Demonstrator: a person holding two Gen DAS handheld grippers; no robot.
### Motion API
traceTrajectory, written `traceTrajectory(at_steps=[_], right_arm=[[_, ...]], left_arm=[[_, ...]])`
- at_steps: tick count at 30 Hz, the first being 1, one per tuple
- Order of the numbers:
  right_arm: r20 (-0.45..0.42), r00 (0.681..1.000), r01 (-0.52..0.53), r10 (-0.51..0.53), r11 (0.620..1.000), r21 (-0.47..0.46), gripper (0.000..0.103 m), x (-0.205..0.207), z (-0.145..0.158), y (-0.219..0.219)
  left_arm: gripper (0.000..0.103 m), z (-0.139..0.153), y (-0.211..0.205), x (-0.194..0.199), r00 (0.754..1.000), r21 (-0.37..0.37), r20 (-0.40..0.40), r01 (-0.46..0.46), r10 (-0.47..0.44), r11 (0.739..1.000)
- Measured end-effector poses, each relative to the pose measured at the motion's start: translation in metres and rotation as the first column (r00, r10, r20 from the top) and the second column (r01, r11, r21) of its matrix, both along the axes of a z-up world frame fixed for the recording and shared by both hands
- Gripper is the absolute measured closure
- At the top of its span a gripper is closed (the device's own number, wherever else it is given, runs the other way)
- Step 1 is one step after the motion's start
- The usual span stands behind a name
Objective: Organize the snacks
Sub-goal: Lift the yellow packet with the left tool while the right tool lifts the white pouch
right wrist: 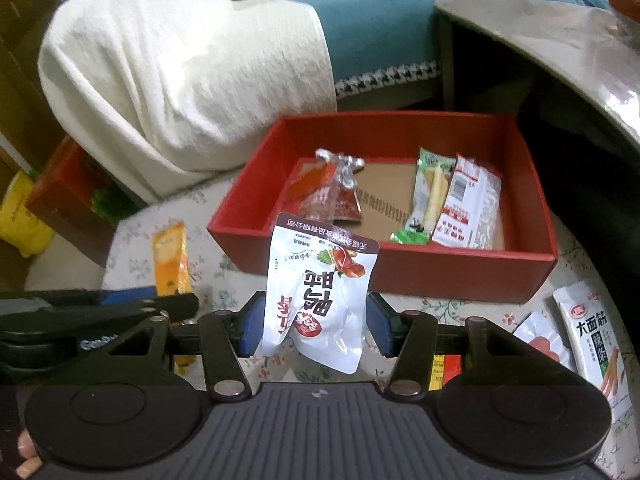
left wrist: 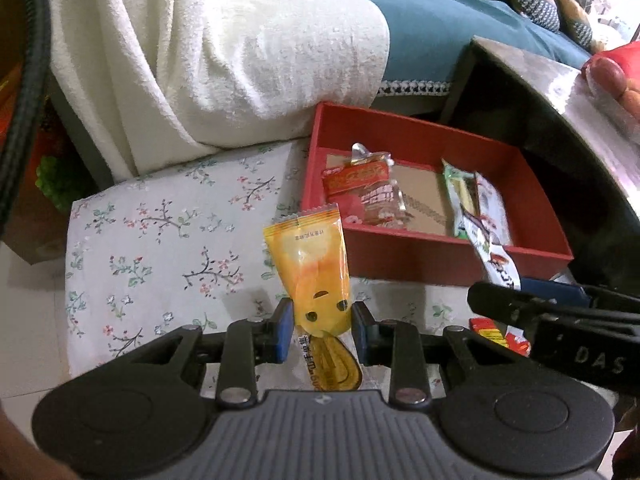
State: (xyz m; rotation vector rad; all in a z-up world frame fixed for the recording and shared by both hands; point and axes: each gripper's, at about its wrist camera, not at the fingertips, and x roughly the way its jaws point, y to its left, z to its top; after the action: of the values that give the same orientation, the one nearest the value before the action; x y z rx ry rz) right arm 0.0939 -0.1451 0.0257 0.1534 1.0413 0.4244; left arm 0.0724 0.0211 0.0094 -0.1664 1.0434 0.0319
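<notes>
My left gripper [left wrist: 322, 326] is shut on a yellow snack packet [left wrist: 310, 264], held upright above the floral cloth [left wrist: 160, 240]. My right gripper [right wrist: 316, 326] is shut on a white snack pouch [right wrist: 316, 296] with red print. Just beyond both stands a red box [right wrist: 400, 268] with a cardboard floor. Inside it lie red-wrapped snacks [right wrist: 328, 196] on the left, a green packet [right wrist: 426, 196] and a white-and-red packet [right wrist: 468, 208] on the right. From the right wrist view the yellow packet [right wrist: 170, 260] and the left gripper [right wrist: 120, 308] show at the left.
A white packet with green print [right wrist: 596, 344] and other loose snacks [right wrist: 540, 340] lie on the cloth at the right. A sofa with a white blanket [left wrist: 200, 60] and teal cover [left wrist: 440, 24] rises behind. A grey table edge [left wrist: 560, 92] curves over the box's right side.
</notes>
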Motion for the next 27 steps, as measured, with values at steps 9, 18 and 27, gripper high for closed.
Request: traceTrajectory(at_steps=[9,18,27], right_arm=[[0.043,0.997,0.055,-0.057,0.998,0.042,0.043,0.013,0.015,-0.013],[0.073,0.991,0.111,-0.113,0.993,0.037,0.042,0.047,0.016,-0.024],[0.061,0.983,0.171,-0.171,0.985,0.011,0.042,0.081,-0.003,-0.041]], left_arm=[[0.079,0.026,-0.002,0.026,0.996,-0.018,0.083,-0.013,0.015,1.000],[0.079,0.030,-0.022,0.069,0.993,0.027,0.120,0.005,-0.008,1.000],[0.079,0.020,-0.033,0.101,0.993,0.061,0.117,0.013,-0.020,0.998]])
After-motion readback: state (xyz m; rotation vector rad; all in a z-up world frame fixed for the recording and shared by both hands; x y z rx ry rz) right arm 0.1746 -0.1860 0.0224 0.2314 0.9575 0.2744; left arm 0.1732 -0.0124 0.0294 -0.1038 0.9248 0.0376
